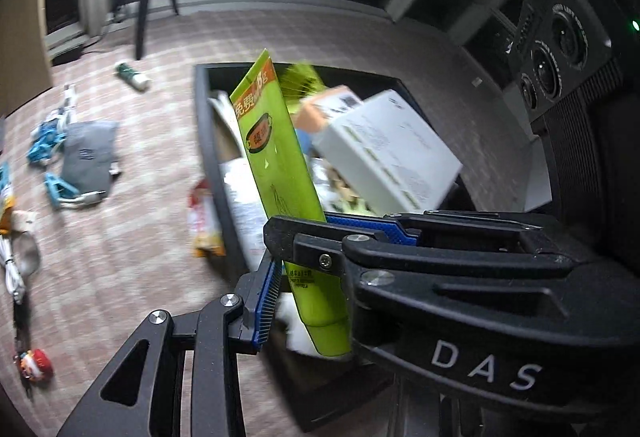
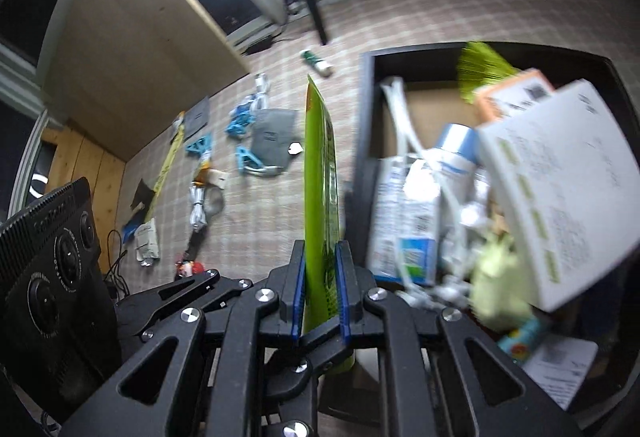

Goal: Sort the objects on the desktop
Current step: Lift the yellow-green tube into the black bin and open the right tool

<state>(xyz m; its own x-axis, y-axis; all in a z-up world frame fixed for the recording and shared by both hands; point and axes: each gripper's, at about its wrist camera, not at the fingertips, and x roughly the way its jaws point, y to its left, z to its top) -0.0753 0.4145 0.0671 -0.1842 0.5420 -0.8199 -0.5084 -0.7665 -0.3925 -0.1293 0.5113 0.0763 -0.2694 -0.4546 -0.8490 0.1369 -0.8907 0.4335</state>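
Note:
A green tube [image 1: 280, 173] with an orange band near its flat end stands upright between the blue pads of my left gripper [image 1: 298, 257]. The right wrist view shows the tube [image 2: 320, 173] edge-on, clamped in my right gripper [image 2: 321, 277]. It hangs beside the left rim of a black bin [image 1: 208, 141], also in the right wrist view [image 2: 366, 125]. The bin holds a white box [image 1: 384, 149], a carton [image 2: 404, 213] and other packets. The other gripper's camera block [image 1: 560, 49] shows at the upper right, and in the right wrist view [image 2: 52, 289] at the lower left.
Loose items lie on the checked cloth: a grey pouch [image 1: 90, 157], blue clips [image 1: 44, 141], a green-white bottle [image 1: 132, 75], a white cable [image 1: 12, 273], a red figure [image 1: 36, 363], a snack packet [image 1: 204, 221]. A table leg [image 1: 140, 29] stands beyond.

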